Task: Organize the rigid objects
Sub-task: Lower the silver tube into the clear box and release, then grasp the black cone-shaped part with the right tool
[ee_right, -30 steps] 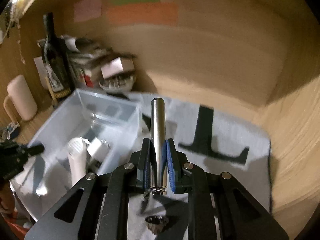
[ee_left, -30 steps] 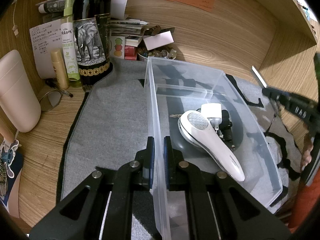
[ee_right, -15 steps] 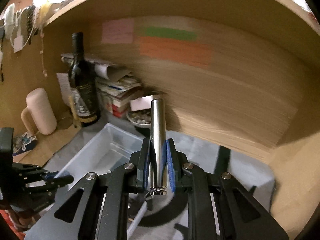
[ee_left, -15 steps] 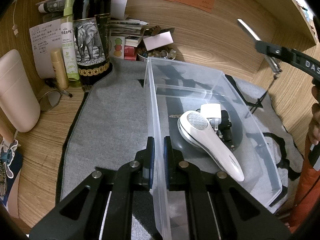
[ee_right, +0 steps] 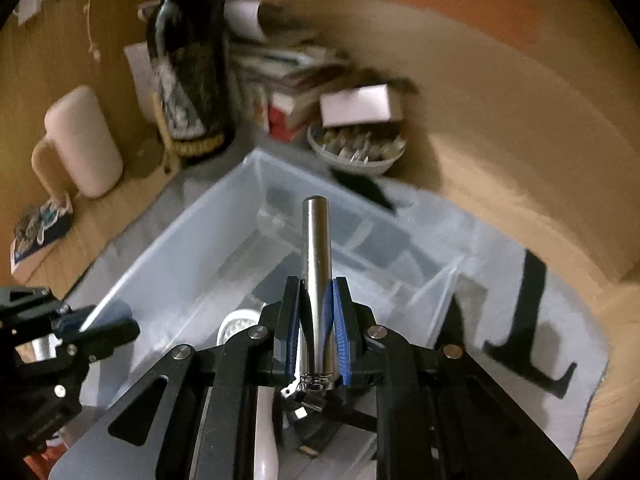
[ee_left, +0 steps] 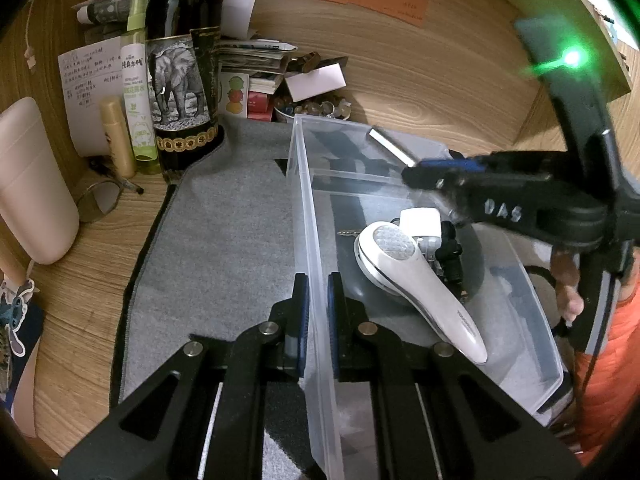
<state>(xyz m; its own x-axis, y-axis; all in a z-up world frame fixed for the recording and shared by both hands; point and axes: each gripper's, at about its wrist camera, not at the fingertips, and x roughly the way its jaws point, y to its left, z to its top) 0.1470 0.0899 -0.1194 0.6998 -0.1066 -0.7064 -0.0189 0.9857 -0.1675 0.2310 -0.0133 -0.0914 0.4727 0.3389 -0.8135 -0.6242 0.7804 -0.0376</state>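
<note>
The near wall of a clear plastic bin (ee_left: 308, 208) is pinched between the two fingers of the left gripper (ee_left: 316, 300), which are closed on it. The bin is set on a grey mat (ee_left: 224, 240) on a wooden desk (ee_left: 72, 280). A metal tube (ee_right: 316, 280) is clamped upright between the blue pads of the right gripper (ee_right: 316, 320), whose jaws are pressed against its sides. In the left wrist view, the tube (ee_left: 390, 146) is seen held over the far end of the bin, above its open top. Inside the bin, a white handheld device (ee_left: 416, 280) is laid on the floor, with a white plug (ee_left: 420, 220) and a small black part (ee_left: 450, 252) touching its head. A dark wine bottle (ee_left: 182, 80) is stood beyond the mat
</note>
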